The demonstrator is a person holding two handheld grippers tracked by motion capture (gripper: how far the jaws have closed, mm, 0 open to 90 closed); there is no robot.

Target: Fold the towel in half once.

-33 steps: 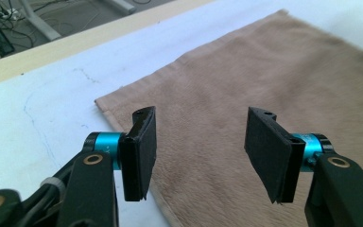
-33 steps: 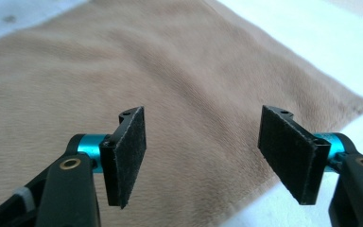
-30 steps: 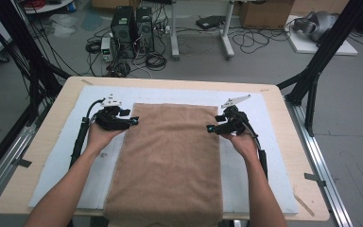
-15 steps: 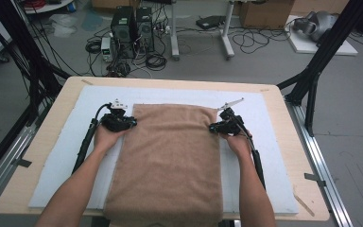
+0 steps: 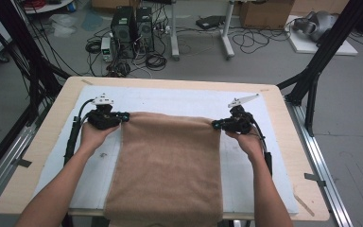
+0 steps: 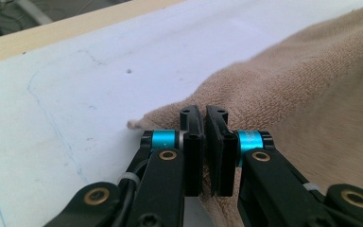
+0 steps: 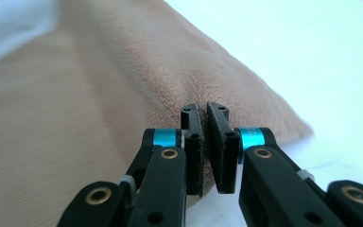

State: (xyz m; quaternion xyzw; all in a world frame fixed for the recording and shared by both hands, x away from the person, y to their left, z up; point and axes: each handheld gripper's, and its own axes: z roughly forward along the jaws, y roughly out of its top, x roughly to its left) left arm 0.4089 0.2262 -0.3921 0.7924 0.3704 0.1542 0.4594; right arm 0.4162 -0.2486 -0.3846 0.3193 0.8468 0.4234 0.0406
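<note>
Brown towel [image 5: 168,165] spread on white-covered table [image 5: 179,97], stretched between both tongs. Left gripper [image 5: 124,117] just clamped on far left corner. Right gripper [image 5: 213,125] just clamped on far right corner. No containers seen.

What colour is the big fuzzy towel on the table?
The towel is light brown, a plain tan with no pattern. It shows best in the high view.

Lab: computer towers [image 5: 132,30], floor cables [image 5: 260,40]
</note>
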